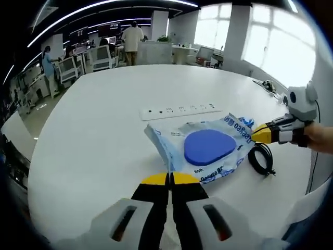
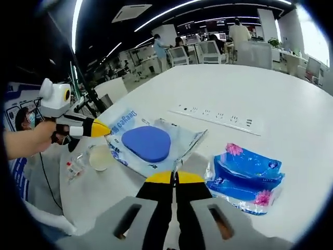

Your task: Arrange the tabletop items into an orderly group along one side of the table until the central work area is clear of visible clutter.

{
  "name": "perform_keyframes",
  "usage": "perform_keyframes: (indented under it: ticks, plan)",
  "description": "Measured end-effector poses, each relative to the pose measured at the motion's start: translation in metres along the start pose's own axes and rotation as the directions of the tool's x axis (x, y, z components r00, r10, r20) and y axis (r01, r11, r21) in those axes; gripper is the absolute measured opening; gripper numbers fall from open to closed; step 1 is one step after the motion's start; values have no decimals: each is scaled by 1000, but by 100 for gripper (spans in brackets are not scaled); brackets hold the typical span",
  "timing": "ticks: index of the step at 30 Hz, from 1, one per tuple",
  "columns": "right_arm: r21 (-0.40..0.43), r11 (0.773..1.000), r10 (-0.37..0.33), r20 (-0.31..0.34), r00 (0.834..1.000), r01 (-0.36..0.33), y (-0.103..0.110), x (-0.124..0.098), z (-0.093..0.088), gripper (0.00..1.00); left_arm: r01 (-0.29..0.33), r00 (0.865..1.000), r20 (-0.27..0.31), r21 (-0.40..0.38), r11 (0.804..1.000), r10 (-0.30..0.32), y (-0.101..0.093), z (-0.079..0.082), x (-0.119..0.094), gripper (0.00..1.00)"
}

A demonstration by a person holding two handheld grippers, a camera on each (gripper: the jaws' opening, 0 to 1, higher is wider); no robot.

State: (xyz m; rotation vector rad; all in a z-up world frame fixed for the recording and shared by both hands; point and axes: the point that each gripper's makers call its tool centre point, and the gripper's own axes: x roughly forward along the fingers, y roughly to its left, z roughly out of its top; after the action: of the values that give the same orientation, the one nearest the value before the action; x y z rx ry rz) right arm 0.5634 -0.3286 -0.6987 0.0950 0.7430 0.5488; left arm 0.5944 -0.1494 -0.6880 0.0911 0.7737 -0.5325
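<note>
Plastic bag [image 1: 208,148] sat near the table [image 1: 93,146] edge. The left gripper [image 1: 169,178] and right gripper [image 1: 265,133] were both clamped on its rim, probably to drag it aside together. Power strip [image 1: 179,111] lay mid-table, blue packet [image 2: 244,177] and black cable [image 1: 261,159] just beside the bag.

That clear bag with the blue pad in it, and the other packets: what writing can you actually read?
"Deeyeo" on the clear bag, in blue print; it shows again along its edge.
Smaller print beside it: too blurred.
Blue flowered packet: no readable text.
Power strip: markings too small.
</note>
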Motion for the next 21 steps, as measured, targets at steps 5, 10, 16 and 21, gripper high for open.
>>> perform_keyframes:
  ticks: [5,10,16,21]
  plan:
    - [-13,1000,-13,-25,1000,13,-5,9,-6,0,4,1000,-16,3,1000,-4,2,0,10,0]
    - [-4,1000,-14,-36,999,14,-11,16,-9,0,12,999,-41,9,1000,-12,5,-6,21,0]
    - [1,1000,-9,-52,999,9,-13,22,-14,0,22,997,-70,11,1000,-21,8,-14,29,0]
    - [9,1000,-13,-65,998,13,-14,26,-19,0,27,996,-87,7,1000,-26,11,-18,34,0]
